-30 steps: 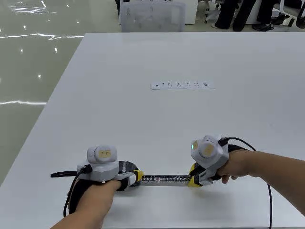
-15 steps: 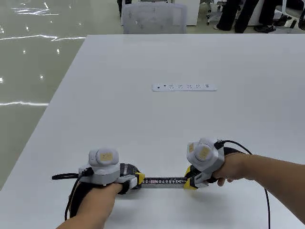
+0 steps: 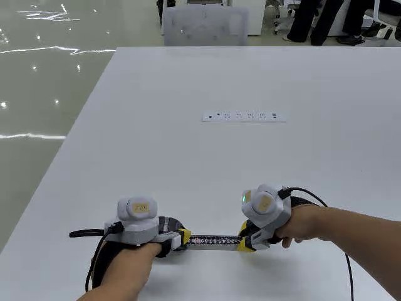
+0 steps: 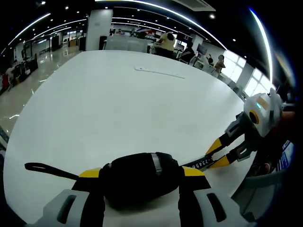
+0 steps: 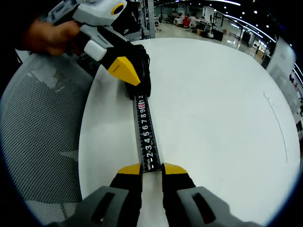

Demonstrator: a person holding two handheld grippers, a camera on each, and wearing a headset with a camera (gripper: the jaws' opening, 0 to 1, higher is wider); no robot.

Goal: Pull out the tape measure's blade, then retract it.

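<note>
One tape measure case [image 4: 137, 182], black: clamped between the jaws of the left gripper [image 3: 178, 237], at the near edge of the white table [image 3: 250, 163]. One wrist strap [image 3: 84, 232], black, trails from the case on the side away from the blade. One blade [image 5: 144, 132]: partly drawn out, lying flat on the table between the two grippers. The right gripper [image 5: 151, 169] has its jaws closed on the blade's free end. One power strip [image 3: 244, 116], white: mid-table, well apart from both grippers.

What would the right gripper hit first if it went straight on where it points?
The right gripper points along the blade it pinches, so it would probably meet the tape measure case first, which is clamped in the left gripper.
</note>
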